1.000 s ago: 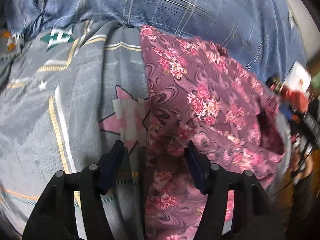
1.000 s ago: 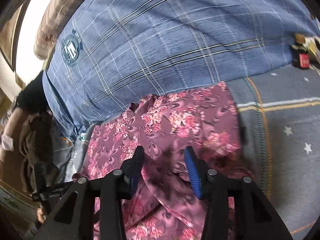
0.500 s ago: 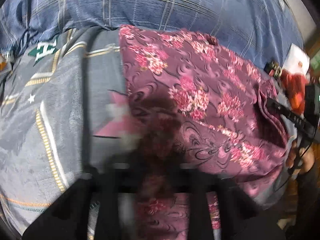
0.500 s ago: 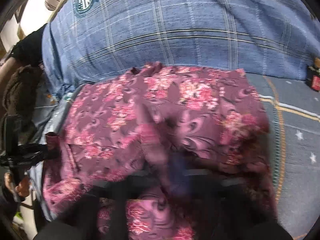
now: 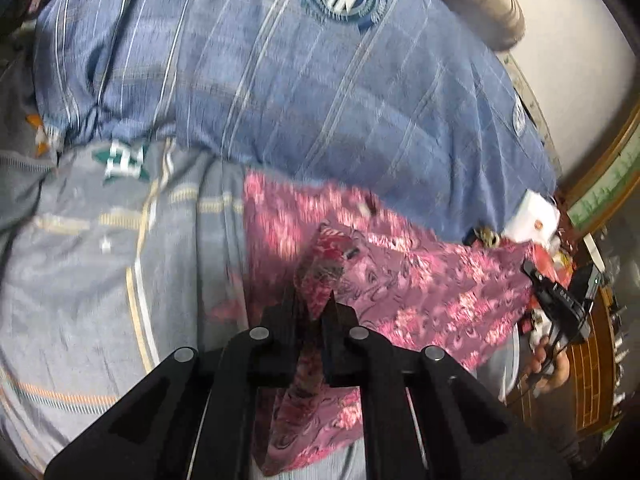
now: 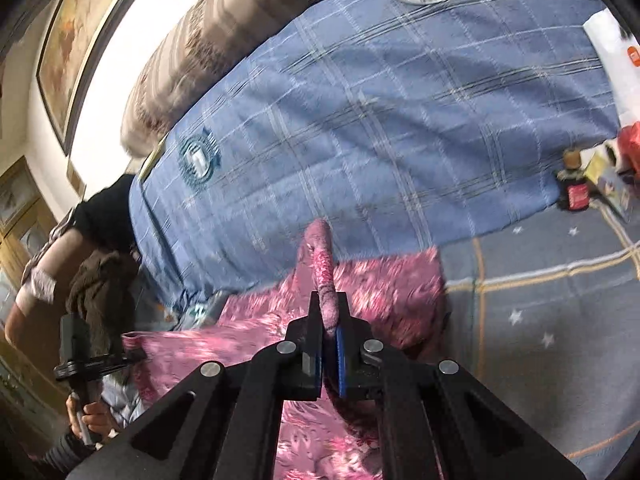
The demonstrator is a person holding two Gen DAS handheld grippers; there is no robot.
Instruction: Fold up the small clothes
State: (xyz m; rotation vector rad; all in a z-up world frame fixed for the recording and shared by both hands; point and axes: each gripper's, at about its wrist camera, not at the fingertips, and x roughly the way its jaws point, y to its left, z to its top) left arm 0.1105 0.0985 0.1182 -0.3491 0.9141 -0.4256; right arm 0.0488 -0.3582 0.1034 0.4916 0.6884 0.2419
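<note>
**On the bed, both grippers pinch the floral garment**

On the grey star-patterned sheet [image 6: 560,304] lies the pink floral garment [image 5: 420,280], just below a blue plaid quilt [image 5: 320,100] bearing round crests whose lettering is too blurred to read. The left gripper [image 5: 312,316] is closing, its pads pressing a bunched fold of the garment; the right gripper [image 6: 329,332] is clamped tight on another raised fold. A white box [image 5: 530,220] with an orange logo sits near the bed's edge. A framed picture [image 6: 68,40] hangs on the pale wall.
</note>
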